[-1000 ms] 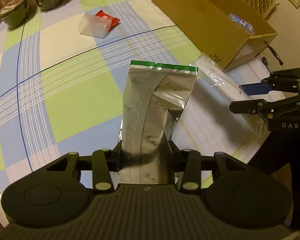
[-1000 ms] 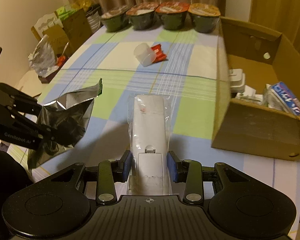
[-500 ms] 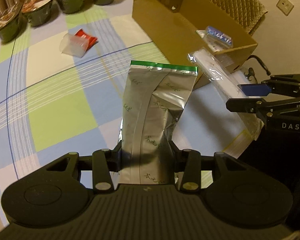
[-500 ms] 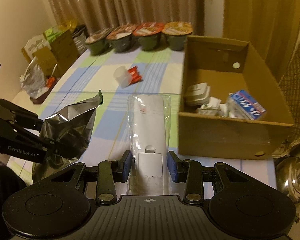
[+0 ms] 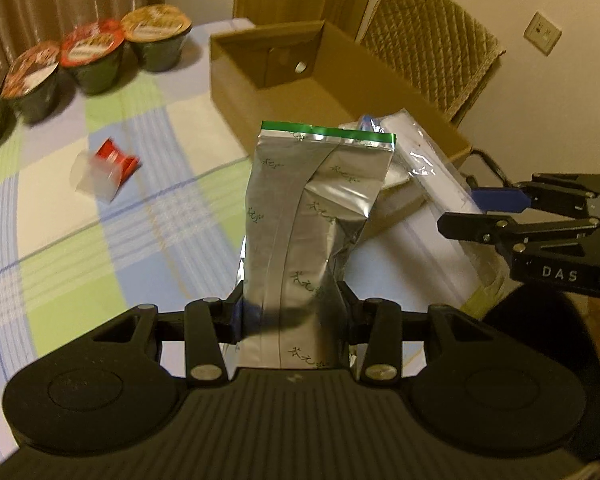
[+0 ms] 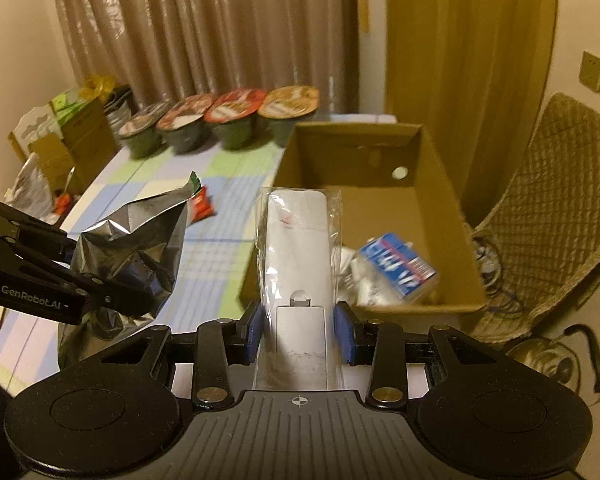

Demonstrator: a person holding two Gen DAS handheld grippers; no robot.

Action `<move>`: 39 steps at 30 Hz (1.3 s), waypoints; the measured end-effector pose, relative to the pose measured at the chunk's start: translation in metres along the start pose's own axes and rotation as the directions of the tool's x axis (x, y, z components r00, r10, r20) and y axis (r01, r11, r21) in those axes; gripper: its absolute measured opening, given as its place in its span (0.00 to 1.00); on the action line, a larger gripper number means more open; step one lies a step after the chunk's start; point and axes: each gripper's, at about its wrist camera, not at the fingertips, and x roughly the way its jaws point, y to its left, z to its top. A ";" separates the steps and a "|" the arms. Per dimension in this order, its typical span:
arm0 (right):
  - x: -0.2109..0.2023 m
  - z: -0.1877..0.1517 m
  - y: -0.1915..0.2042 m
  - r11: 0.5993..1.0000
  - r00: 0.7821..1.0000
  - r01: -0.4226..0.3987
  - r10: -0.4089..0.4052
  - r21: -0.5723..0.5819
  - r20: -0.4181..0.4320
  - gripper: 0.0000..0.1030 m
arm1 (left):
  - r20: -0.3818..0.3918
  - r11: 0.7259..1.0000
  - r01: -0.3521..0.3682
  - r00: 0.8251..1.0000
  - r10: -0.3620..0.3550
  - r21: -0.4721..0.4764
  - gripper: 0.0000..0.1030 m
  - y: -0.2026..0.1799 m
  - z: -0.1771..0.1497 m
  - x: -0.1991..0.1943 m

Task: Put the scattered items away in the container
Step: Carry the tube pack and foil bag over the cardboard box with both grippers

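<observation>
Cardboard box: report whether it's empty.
Not empty. The cardboard box holds a blue-printed packet and white items.

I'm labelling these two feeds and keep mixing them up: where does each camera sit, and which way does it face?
Left wrist: on the left gripper, facing its silver pouch and the cardboard box; the right gripper shows at right.
Right wrist: on the right gripper, facing its bagged white remote and the box; the left gripper shows at left.
Shared: box, both held items, noodle cups.

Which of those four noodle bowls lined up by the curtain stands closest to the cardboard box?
The orange-lidded bowl, at the right end of the row, right beside the cardboard box. The other three have red or darker lids and sit farther left.
</observation>
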 end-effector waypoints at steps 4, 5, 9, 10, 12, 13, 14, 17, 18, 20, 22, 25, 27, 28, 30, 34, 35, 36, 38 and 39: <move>0.004 0.011 -0.015 1.000 1.000 0.018 -0.018 0.002 0.009 0.40 | 0.021 1.000 0.018 1.000 -0.018 -0.014 0.37 -0.011 0.022 0.007; 0.006 0.014 -0.019 1.000 1.000 0.020 -0.020 0.002 0.010 0.40 | 0.025 1.000 0.023 0.999 -0.023 -0.020 0.37 -0.012 0.028 0.009; 0.014 0.023 -0.033 0.999 0.999 0.033 -0.033 0.007 0.015 0.40 | 0.033 0.998 0.039 0.999 -0.037 -0.042 0.37 -0.018 0.047 0.019; 0.016 0.025 -0.036 0.999 0.999 0.034 -0.034 0.010 0.016 0.40 | 0.035 0.998 0.041 0.999 -0.040 -0.045 0.37 -0.019 0.052 0.021; 0.020 0.029 -0.043 0.999 0.999 0.038 -0.039 0.015 0.016 0.40 | 0.039 0.998 0.045 0.998 -0.043 -0.054 0.37 -0.022 0.061 0.026; 0.023 0.031 -0.046 0.999 0.999 0.040 -0.040 0.017 0.016 0.40 | 0.039 0.997 0.047 0.998 -0.045 -0.056 0.37 -0.024 0.065 0.029; 0.025 0.033 -0.049 0.999 0.999 0.041 -0.042 0.018 0.016 0.40 | 0.040 0.997 0.047 0.998 -0.045 -0.057 0.37 -0.025 0.070 0.032; 0.033 0.038 -0.056 0.999 0.999 0.043 -0.043 0.022 0.013 0.40 | 0.043 0.997 0.053 0.998 -0.050 -0.063 0.37 -0.029 0.081 0.041; 0.036 0.040 -0.058 0.999 0.999 0.043 -0.043 0.023 0.011 0.40 | 0.044 0.996 0.056 0.998 -0.053 -0.064 0.37 -0.030 0.084 0.044; 0.041 0.043 -0.063 0.999 0.999 0.043 -0.043 0.028 0.008 0.40 | 0.044 0.996 0.060 0.997 -0.057 -0.068 0.37 -0.031 0.091 0.051; 0.046 0.045 -0.067 0.999 0.999 0.042 -0.042 0.033 0.005 0.40 | 0.043 0.995 0.063 0.997 -0.060 -0.072 0.37 -0.032 0.097 0.057; 0.053 0.047 -0.072 0.998 0.999 0.040 -0.040 0.040 -0.002 0.40 | 0.041 0.994 0.069 0.997 -0.066 -0.087 0.37 -0.032 0.105 0.066; 0.057 0.047 -0.076 0.998 0.999 0.039 -0.039 0.045 -0.007 0.40 | 0.041 0.992 0.070 0.997 -0.066 -0.108 0.37 -0.030 0.108 0.072; 0.058 0.047 -0.077 0.998 0.999 0.039 -0.038 0.047 -0.009 0.40 | 0.042 0.990 0.070 0.997 -0.065 -0.119 0.37 -0.029 0.109 0.074; 0.062 0.047 -0.079 0.998 0.999 0.038 -0.037 0.050 -0.012 0.40 | 0.044 0.988 0.071 0.997 -0.066 -0.139 0.37 -0.028 0.111 0.079; 0.066 0.047 -0.084 0.998 0.999 0.039 -0.038 0.055 -0.016 0.40 | 0.045 0.985 0.063 0.997 -0.056 -0.161 0.37 -0.027 0.114 0.086; 0.067 0.047 -0.085 0.998 0.999 0.039 -0.038 0.056 -0.017 0.40 | 0.044 0.984 0.064 0.997 -0.057 -0.167 0.37 -0.026 0.115 0.088; 0.068 0.048 -0.086 0.998 0.999 0.039 -0.038 0.057 -0.018 0.40 | 0.044 0.983 0.064 0.997 -0.058 -0.171 0.37 -0.026 0.116 0.090; 0.070 0.048 -0.088 0.998 0.999 0.040 -0.039 0.058 -0.019 0.40 | 0.042 0.983 0.063 0.998 -0.057 -0.175 0.37 -0.026 0.117 0.093; 0.071 0.048 -0.088 0.997 0.999 0.040 -0.039 0.059 -0.020 0.40 | 0.040 0.982 0.063 0.998 -0.057 -0.176 0.37 -0.026 0.118 0.094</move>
